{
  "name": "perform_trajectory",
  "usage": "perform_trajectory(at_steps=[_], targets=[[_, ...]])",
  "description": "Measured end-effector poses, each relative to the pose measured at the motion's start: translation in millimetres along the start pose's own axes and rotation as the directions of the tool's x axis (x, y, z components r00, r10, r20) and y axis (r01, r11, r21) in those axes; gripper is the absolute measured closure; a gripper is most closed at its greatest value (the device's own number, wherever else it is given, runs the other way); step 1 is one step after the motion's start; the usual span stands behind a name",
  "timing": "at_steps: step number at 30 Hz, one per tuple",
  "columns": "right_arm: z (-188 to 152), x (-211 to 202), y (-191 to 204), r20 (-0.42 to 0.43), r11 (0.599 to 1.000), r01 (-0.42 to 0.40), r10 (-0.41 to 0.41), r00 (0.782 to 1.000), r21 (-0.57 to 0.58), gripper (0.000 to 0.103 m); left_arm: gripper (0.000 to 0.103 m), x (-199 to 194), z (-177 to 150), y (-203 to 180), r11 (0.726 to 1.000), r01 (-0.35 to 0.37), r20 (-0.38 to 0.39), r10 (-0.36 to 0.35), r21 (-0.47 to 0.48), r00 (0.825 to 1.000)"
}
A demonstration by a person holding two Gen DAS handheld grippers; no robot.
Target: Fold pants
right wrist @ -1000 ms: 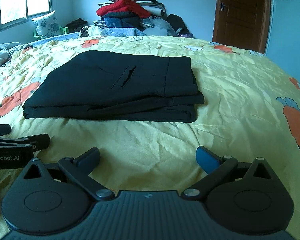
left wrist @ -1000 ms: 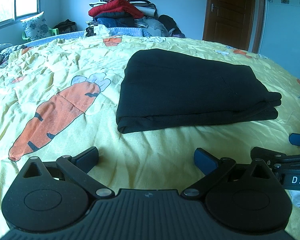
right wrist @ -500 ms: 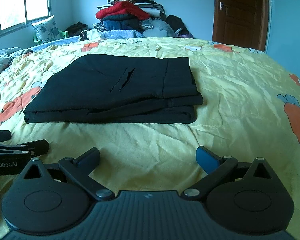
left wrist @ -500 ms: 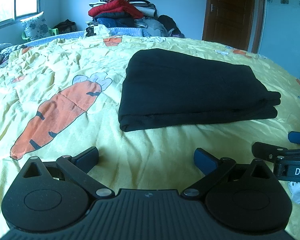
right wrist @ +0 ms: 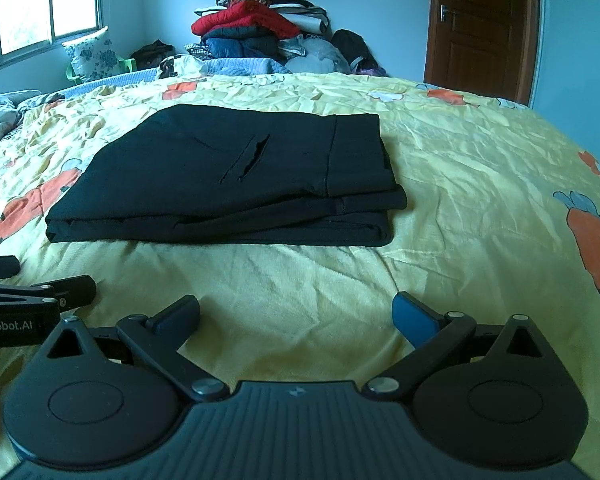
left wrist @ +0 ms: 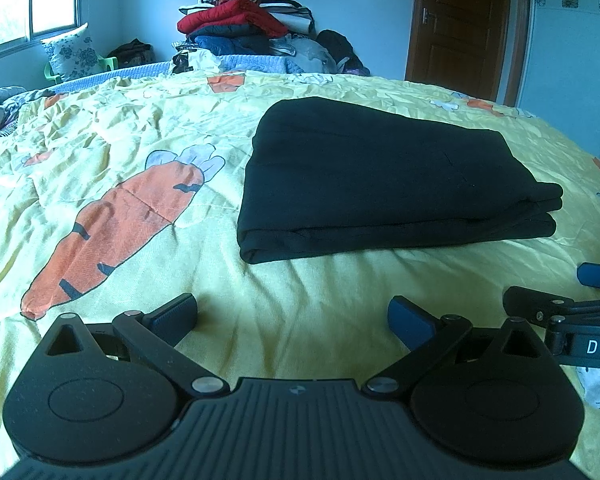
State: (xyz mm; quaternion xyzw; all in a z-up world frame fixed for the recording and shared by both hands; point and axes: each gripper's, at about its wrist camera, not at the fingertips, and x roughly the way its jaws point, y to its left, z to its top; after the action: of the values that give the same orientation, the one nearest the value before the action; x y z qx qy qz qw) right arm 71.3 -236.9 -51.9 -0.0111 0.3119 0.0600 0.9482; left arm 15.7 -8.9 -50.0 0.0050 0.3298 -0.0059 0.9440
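Observation:
Black pants (left wrist: 380, 184) lie folded into a flat stack of layers on the yellow carrot-print bedspread (left wrist: 112, 148); they also show in the right wrist view (right wrist: 236, 176), with a pocket slit on top. My left gripper (left wrist: 292, 316) is open and empty, hovering above the bedspread short of the pants' near edge. My right gripper (right wrist: 296, 314) is open and empty, also short of the near edge. Each gripper shows at the side of the other's view: the right one (left wrist: 564, 300), the left one (right wrist: 32, 284).
A tall pile of clothes (left wrist: 244, 28) stands at the far side of the bed. A floral pillow (left wrist: 70, 54) and a window are at the far left. A brown door (left wrist: 460, 28) is at the far right.
Both grippers have drawn back slightly and risen a little; the pants sit a bit farther off in both views. The pants have not moved. Both grippers stay open.

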Motion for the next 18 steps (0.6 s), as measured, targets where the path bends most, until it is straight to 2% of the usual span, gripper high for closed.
perform_trajectory(at_steps=[18], targets=[[0.2, -0.6, -1.6, 0.003, 1.000, -0.007, 0.007, 1.000, 0.007, 0.000, 0.000, 0.5, -0.2, -0.3, 1.000, -0.007, -0.001, 0.007, 0.001, 1.000]])
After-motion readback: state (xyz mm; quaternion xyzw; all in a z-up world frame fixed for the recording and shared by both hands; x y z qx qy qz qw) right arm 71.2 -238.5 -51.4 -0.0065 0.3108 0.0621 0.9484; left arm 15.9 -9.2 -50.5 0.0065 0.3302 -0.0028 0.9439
